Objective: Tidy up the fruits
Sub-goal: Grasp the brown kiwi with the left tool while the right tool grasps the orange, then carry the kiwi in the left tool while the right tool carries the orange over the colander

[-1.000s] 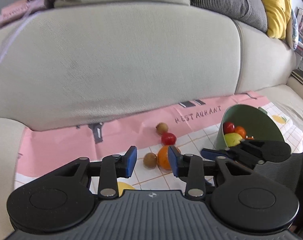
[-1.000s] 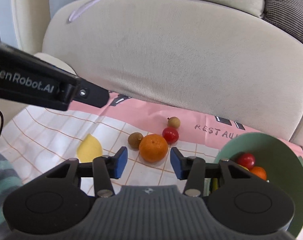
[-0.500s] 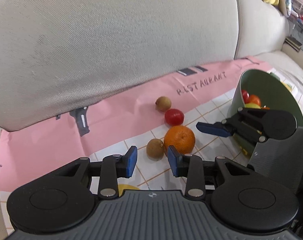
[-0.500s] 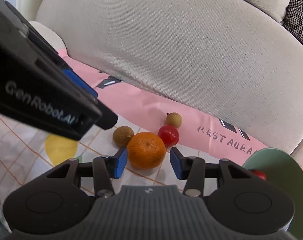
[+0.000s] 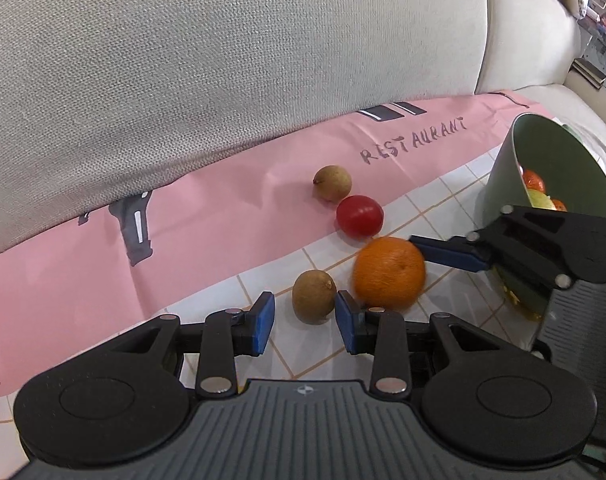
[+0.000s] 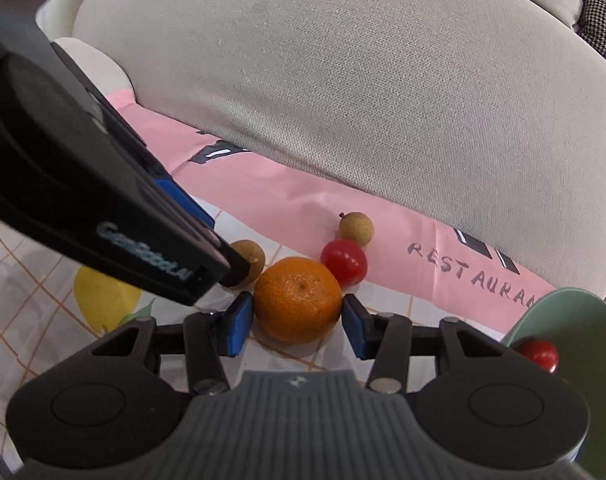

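An orange [image 6: 299, 299] lies on the cloth between the open jaws of my right gripper [image 6: 296, 322], which straddles it with small gaps. It also shows in the left wrist view [image 5: 390, 267]. My left gripper [image 5: 305, 322] is open around a brown longan [image 5: 314, 296]. A red cherry tomato [image 5: 359, 216] and a second longan [image 5: 332, 183] lie just beyond. A tilted green bowl [image 5: 503, 176] at the right holds several fruits.
A pink and white checked cloth [image 5: 207, 232] printed RESTAURANT covers the sofa seat. The beige sofa backrest [image 5: 223, 60] rises right behind the fruits. A yellow lemon print [image 6: 103, 300] is on the cloth at the left.
Both grippers moved forward and down to the fruits. The right jaws now straddle the orange, and the left jaws now flank the near longan.
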